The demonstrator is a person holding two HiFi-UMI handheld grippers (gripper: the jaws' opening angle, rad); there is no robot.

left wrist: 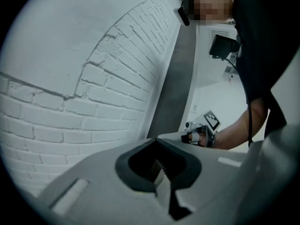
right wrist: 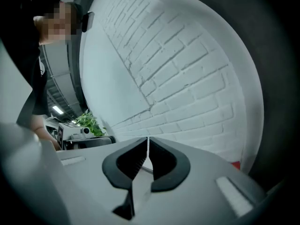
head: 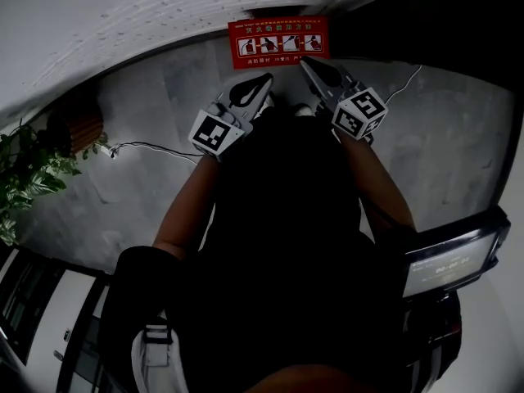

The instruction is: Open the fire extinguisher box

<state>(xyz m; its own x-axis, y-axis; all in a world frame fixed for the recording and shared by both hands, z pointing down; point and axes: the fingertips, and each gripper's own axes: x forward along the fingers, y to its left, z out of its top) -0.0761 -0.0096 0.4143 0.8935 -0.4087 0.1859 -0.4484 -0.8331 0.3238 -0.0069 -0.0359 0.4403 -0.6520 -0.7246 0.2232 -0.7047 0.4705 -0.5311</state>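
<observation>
In the head view the red fire extinguisher box (head: pixel 278 42) stands against the white brick wall, and its top carries a label of instruction pictures. Both grippers are held just in front of it. My left gripper (head: pixel 265 80) points at the box's lower left edge and my right gripper (head: pixel 304 60) at its lower right edge. In the left gripper view my left gripper (left wrist: pixel 157 139) has its jaws together with nothing between them, facing brick wall. My right gripper (right wrist: pixel 148 138) is likewise shut and empty, and a red corner of the box (right wrist: pixel 236 165) shows at the lower right.
A potted plant (head: pixel 24 174) stands at the left beside a wooden stand (head: pixel 78 129). A white cable (head: pixel 151 146) lies across the grey floor. A dark device with a screen (head: pixel 450 260) sits at the lower right. The person's dark clothing fills the middle.
</observation>
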